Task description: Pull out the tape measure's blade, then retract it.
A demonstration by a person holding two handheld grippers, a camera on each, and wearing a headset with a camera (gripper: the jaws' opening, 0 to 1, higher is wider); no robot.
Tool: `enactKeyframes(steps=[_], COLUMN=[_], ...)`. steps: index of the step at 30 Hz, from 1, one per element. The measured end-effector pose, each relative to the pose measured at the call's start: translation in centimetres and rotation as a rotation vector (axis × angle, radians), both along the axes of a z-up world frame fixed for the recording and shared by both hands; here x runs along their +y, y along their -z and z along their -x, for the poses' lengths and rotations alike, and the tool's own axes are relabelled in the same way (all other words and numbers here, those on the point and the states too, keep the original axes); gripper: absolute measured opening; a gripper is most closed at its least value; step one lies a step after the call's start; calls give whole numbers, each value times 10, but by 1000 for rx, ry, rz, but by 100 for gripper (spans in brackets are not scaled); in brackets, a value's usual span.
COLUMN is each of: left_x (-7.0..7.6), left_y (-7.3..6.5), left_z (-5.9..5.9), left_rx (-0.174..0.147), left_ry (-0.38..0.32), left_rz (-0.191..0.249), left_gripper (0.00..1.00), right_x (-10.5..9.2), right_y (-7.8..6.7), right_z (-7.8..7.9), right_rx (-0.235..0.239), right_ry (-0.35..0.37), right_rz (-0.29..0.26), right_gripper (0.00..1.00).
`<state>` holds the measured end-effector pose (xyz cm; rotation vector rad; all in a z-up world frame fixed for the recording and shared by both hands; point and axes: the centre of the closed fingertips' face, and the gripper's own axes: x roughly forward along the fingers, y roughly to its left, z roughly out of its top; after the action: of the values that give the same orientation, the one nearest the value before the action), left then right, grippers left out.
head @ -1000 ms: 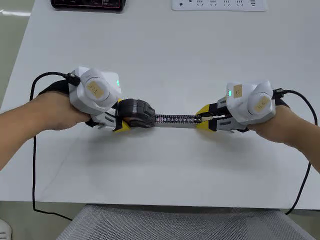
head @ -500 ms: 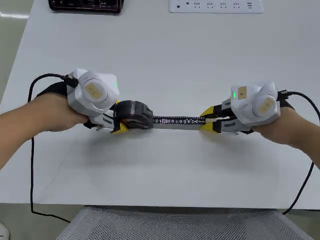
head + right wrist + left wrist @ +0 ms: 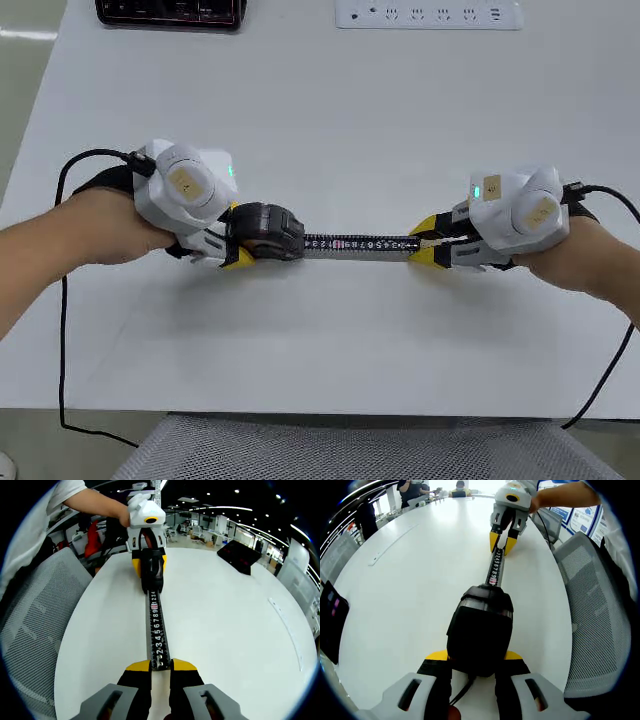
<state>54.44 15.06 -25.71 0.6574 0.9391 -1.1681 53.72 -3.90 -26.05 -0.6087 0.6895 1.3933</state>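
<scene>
Blade [image 3: 360, 243] partly out, running from mouth of tape measure case [image 3: 268, 231]. Case down at table [image 3: 330, 120], clamped in left gripper [image 3: 245, 235]. Right gripper [image 3: 423, 241], away from case, pinches blade tip. Judgement: pull straight away from case, level, no twist; brace case firmly.

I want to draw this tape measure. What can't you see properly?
- End hook: hidden between the right tool's jaws, right gripper view.
- Numbers on the blade: too small to read, head view.
- Black device: cut off by the head view's top edge.
- Gripped end of the case: covered by the left tool, head view.
</scene>
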Motion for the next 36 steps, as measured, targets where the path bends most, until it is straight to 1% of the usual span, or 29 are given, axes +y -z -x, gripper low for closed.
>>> enactKeyframes(steps=[15, 30, 36], left_x=[0, 0, 0], left_y=[0, 0, 0], left_z=[0, 0, 0], left_rx=[1, 1, 1], left_ry=[0, 5, 5], left_rz=[-6, -6, -6], left_gripper=[28, 28, 28], right_x=[-13, -33, -37], right_y=[-2, 0, 0], right_z=[-1, 1, 2], right_rx=[-8, -5, -4], right_ry=[2, 15, 17], right_rz=[23, 51, 58], right_gripper=[9, 9, 9])
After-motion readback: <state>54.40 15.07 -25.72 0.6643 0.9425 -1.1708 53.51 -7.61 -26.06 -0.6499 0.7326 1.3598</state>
